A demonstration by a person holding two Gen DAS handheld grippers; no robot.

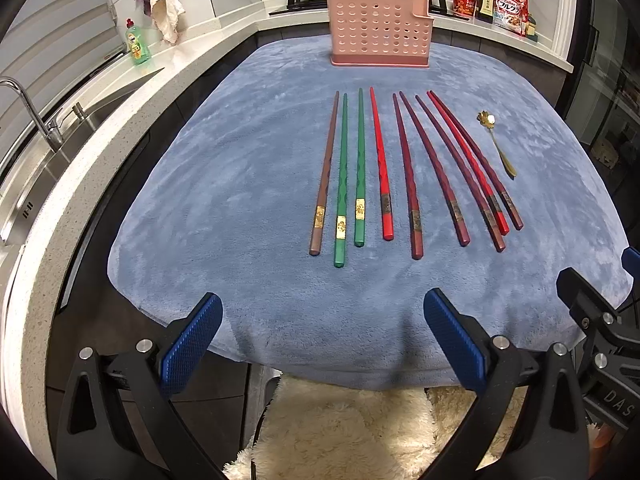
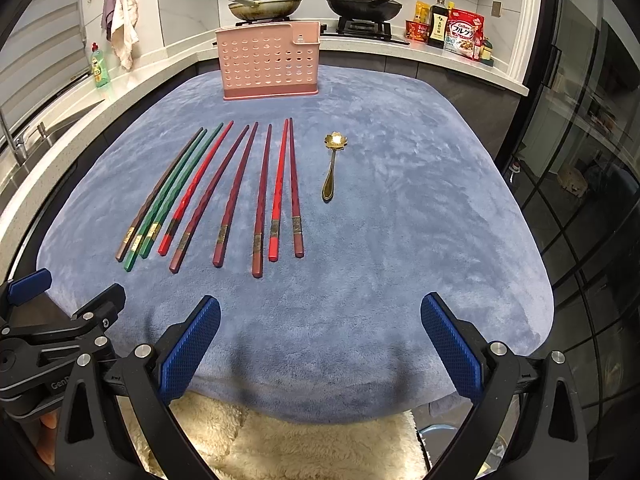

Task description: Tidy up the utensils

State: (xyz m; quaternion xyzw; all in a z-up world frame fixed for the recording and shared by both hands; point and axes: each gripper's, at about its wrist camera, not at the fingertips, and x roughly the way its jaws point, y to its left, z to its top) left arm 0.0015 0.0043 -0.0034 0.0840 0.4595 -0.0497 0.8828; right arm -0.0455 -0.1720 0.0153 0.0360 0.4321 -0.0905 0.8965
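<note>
The left gripper [image 1: 322, 340] is hovering over the near edge of the blue cloth [image 1: 240, 184] on the counter, its fingers [image 1: 192, 344] standing wide apart and holding nothing. The right gripper [image 2: 320, 340] is hanging alongside, its fingers [image 2: 190, 344] likewise spread and empty. Ahead of both pairs of fingers, nine chopsticks [image 1: 380, 168] are lying side by side, a gold spoon [image 2: 332, 164] resting just right of them. Farther ahead, the pink holder [image 1: 380, 28] is standing upright
</note>
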